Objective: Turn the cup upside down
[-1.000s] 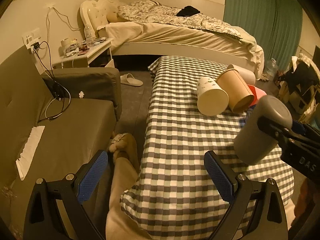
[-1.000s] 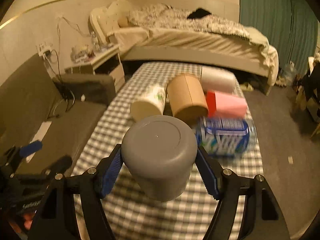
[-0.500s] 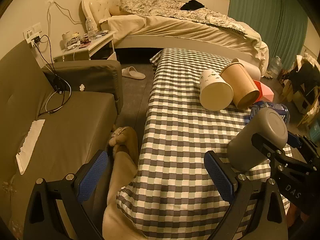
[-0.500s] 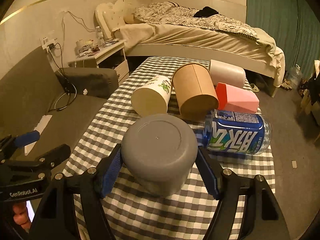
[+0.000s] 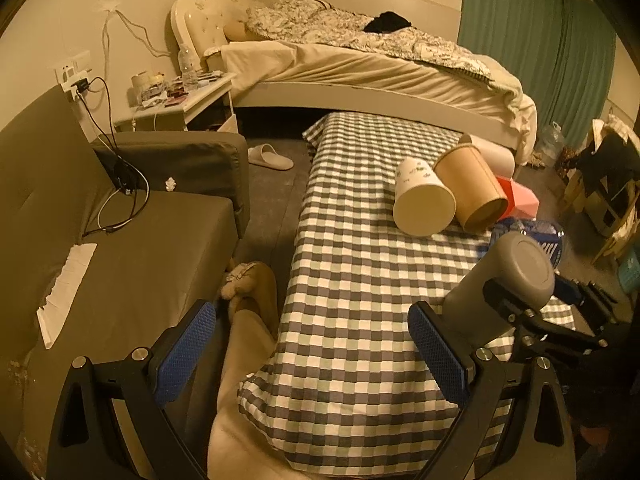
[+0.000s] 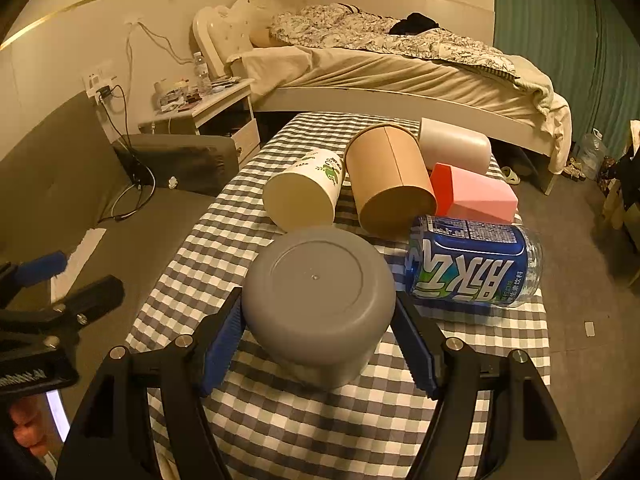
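Holding the grey cup (image 6: 318, 304) tight between its two blue pads (image 6: 222, 344), the right gripper (image 6: 320, 344) keeps the cup's flat bottom facing up and toward the camera. In the left view the cup (image 5: 508, 280) leans, with its open end low by the checked cloth (image 5: 352, 280) at the table's right edge, near the front. I cannot tell if the open end touches the cloth.

The left gripper (image 5: 312, 356) is wide open and holds nothing. It hangs over the front left corner of the table, with one pad out past the edge, over the sofa (image 5: 120, 248).

Farther back on the table, a white paper cup (image 6: 304, 196) and a brown paper cup (image 6: 390, 184) lie on their sides, touching each other. A white tub (image 6: 456, 148) and a pink box (image 6: 476, 196) lie behind them by the right edge. A blue bottle (image 6: 472, 264) lies on its side just beside the grey cup.
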Demonstrator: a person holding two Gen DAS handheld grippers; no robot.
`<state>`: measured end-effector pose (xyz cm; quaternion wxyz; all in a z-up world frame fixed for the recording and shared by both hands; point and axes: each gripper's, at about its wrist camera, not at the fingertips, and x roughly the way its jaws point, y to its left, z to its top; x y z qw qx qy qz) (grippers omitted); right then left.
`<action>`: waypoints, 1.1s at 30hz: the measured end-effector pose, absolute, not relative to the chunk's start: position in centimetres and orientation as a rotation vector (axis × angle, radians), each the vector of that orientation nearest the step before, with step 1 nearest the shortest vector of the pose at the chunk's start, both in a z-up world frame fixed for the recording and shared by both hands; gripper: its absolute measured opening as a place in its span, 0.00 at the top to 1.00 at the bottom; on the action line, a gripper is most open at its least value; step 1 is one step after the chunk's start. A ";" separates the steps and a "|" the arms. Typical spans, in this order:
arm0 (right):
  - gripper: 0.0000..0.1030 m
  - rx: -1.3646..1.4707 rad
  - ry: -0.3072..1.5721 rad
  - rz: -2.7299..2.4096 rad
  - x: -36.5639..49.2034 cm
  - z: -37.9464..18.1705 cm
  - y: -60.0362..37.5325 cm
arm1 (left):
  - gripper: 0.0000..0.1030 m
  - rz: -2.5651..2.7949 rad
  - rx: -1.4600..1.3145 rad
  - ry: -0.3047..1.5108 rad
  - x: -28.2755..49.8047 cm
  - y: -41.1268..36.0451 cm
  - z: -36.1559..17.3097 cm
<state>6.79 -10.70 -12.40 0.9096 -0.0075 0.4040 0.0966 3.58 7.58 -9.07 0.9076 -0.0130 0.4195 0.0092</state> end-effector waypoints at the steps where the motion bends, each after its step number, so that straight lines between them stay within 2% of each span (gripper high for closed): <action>1: 0.31 -0.019 0.834 0.201 6.8 -12.4 -10.7 | 0.03 0.021 -0.029 0.862 3.5 7.6 -8.9; 8: 0.30 0.050 0.829 0.195 6.9 -11.3 -12.0 | 0.03 0.036 -0.042 0.824 2.7 7.7 -6.9; 10: 0.26 0.056 0.791 0.195 6.2 -9.9 -12.5 | 0.03 0.032 -0.038 0.815 2.6 7.2 -6.4; 23: 0.26 0.059 0.647 0.113 1.4 -3.1 -17.5 | 0.03 -0.080 0.000 0.753 1.4 1.6 -3.7; 33: 0.26 0.061 0.653 0.019 -1.5 -2.8 -21.6 | 0.03 -0.146 0.045 0.732 0.2 -2.4 -3.4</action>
